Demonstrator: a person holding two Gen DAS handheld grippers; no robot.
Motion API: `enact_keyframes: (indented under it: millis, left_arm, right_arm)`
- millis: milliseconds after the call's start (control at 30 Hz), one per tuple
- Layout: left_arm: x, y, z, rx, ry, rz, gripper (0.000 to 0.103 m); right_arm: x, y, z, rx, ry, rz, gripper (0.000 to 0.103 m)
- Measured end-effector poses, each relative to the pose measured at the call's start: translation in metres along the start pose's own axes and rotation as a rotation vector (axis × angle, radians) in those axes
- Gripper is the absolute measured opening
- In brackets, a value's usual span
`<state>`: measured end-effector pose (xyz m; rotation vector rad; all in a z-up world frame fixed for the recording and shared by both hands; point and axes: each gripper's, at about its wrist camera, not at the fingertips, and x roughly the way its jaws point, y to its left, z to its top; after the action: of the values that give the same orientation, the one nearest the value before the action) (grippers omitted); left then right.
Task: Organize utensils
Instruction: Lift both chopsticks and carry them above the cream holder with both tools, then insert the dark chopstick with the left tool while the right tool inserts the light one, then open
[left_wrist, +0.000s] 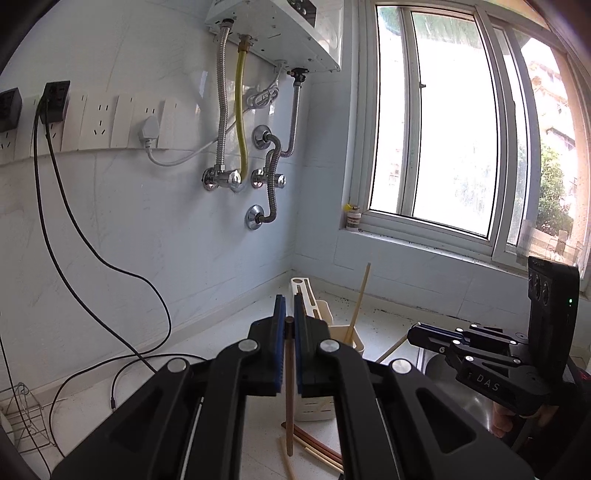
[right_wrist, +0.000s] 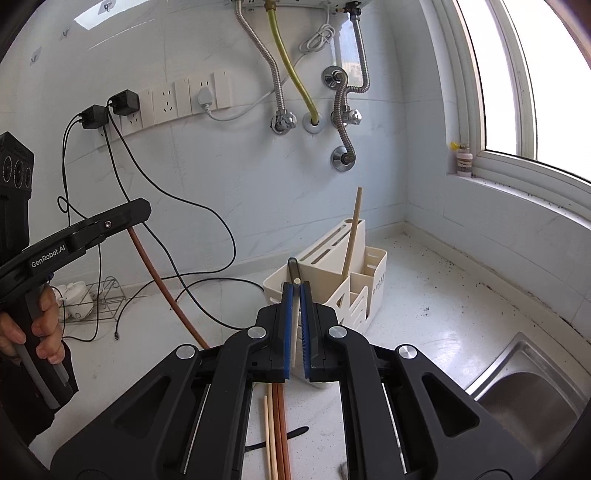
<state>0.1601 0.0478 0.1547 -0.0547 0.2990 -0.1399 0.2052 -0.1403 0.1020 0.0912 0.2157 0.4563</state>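
The brown wooden chopstick (left_wrist: 289, 387) hangs upright, pinched in the left gripper (left_wrist: 290, 317), short of the cream plastic utensil holder (right_wrist: 347, 291). The right gripper (right_wrist: 296, 295) clamps a pale chopstick (right_wrist: 294, 328). Risk – either stick pivots or slips, missing its compartment – or strikes the leaning chopstick (right_wrist: 352, 236).

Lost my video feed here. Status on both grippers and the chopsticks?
Left gripper shut on brown chopstick. Right gripper shut on pale chopstick. One chopstick already in caddy. Loose chopsticks on counter; nothing blocking.

Home kitchen: sink (right_wrist: 532, 402), water heater (left_wrist: 273, 29).
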Motion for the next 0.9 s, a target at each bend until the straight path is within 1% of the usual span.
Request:
enact_keyframes:
  millis: [100,200,400,500,667,800,900]
  left_arm:
    - [-0.013,-0.003,0.018,0.001,-0.051,-0.010,0.004]
    - [-0.021,-0.005,0.036,0.000,-0.104,-0.037,0.004]
    - [-0.016,-0.015,0.068,0.039,-0.176,-0.035,0.004]
    - [-0.009,-0.019,0.081,0.042,-0.198,-0.047,0.004]
    - [0.006,-0.021,0.102,0.014,-0.243,-0.055,0.004]
    - [0.024,-0.027,0.113,0.022,-0.261,-0.050,0.004]
    - [0.039,-0.032,0.114,0.028,-0.263,-0.052,0.004]
  right_arm:
    - [-0.017,-0.001,0.018,-0.007,-0.055,0.003,0.004]
    - [-0.034,-0.001,0.040,-0.019,-0.110,0.000,0.004]
    - [-0.056,-0.001,0.078,-0.056,-0.214,-0.008,0.004]
    - [-0.057,-0.002,0.090,-0.067,-0.242,-0.015,0.004]
    - [-0.048,-0.001,0.099,-0.077,-0.234,-0.023,0.004]
    - [-0.034,-0.005,0.095,-0.064,-0.192,-0.030,0.004]
    - [-0.024,-0.008,0.089,-0.052,-0.164,-0.031,0.004]
